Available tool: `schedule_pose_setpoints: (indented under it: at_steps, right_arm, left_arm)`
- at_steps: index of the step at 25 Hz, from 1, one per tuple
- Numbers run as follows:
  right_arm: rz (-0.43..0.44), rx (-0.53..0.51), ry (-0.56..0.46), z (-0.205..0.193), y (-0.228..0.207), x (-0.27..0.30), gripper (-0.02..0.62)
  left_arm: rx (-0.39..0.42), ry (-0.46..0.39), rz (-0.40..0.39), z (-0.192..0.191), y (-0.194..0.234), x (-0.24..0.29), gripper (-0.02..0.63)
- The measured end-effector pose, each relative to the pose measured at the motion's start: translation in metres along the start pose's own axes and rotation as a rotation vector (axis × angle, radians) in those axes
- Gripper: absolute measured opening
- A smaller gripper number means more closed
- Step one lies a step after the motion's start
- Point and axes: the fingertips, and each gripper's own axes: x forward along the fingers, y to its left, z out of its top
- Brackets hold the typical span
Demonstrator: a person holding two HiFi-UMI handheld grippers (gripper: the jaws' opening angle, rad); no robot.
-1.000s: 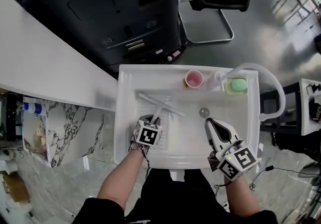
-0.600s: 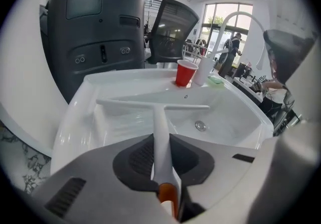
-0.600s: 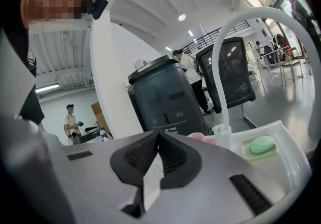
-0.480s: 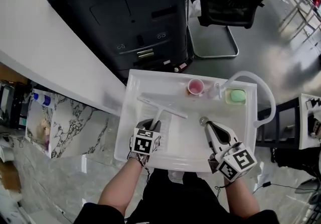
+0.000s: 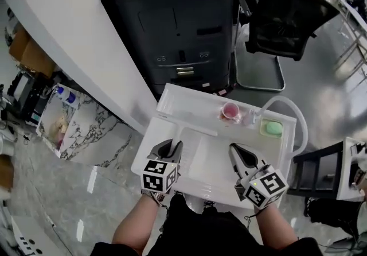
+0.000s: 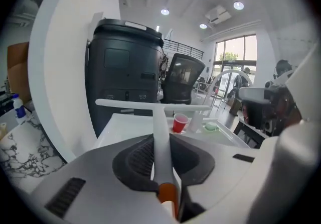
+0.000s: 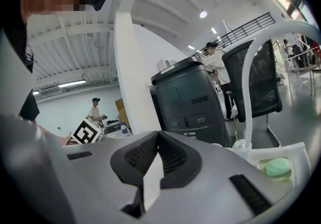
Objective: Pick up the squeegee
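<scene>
The white squeegee (image 5: 195,128) hangs lifted over the white basin (image 5: 172,95), its blade crosswise and level. My left gripper (image 5: 171,147) is shut on its handle. In the left gripper view the handle (image 6: 161,132) runs straight out between the dark pads, an orange end piece near the camera, and the blade (image 6: 125,103) spans the picture ahead. My right gripper (image 5: 234,149) hovers over the basin's right half, jaws shut with nothing between them. In the right gripper view its pads (image 7: 173,157) meet at the tips.
A pink cup (image 5: 231,111) and a green sponge (image 5: 271,128) sit on the basin's far ledge beside a white arched faucet hose (image 5: 299,116). A black cabinet (image 5: 178,25) and a black chair (image 5: 287,19) stand beyond. A white counter (image 5: 74,37) runs along the left.
My left gripper has risen with the squeegee, lifting it off the basin floor. The right gripper has risen a little. The head view now looks further forward.
</scene>
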Motion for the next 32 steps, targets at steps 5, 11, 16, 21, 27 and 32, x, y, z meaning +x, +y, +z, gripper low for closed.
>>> schedule_pose_setpoints:
  at_steps: [5,11,16,21,27,32]
  right_arm:
    - [0.105,-0.010,0.009,-0.001,0.019,0.013,0.017]
    - [0.166,0.000,0.015,-0.001,0.052,0.027,0.017]
    - [0.188,-0.005,0.020,-0.004,0.091,0.035,0.017]
    - [0.146,-0.013,0.004,-0.008,0.135,0.037,0.017]
    - [0.019,-0.046,-0.043,-0.015,0.196,0.023,0.017]
    - [-0.105,-0.055,-0.077,-0.029,0.233,-0.013,0.017]
  left_arm:
    - [-0.036,-0.116,0.076,0.020,-0.001,-0.056,0.075]
    - [-0.047,-0.187,0.147,0.027,0.013,-0.123,0.075]
    - [-0.053,-0.231,0.160,0.025,0.028,-0.165,0.075]
    - [-0.037,-0.269,0.117,0.022,0.047,-0.207,0.075]
    - [0.000,-0.289,0.016,0.003,0.075,-0.261,0.075]
    - [0.025,-0.289,-0.072,-0.018,0.084,-0.293,0.075]
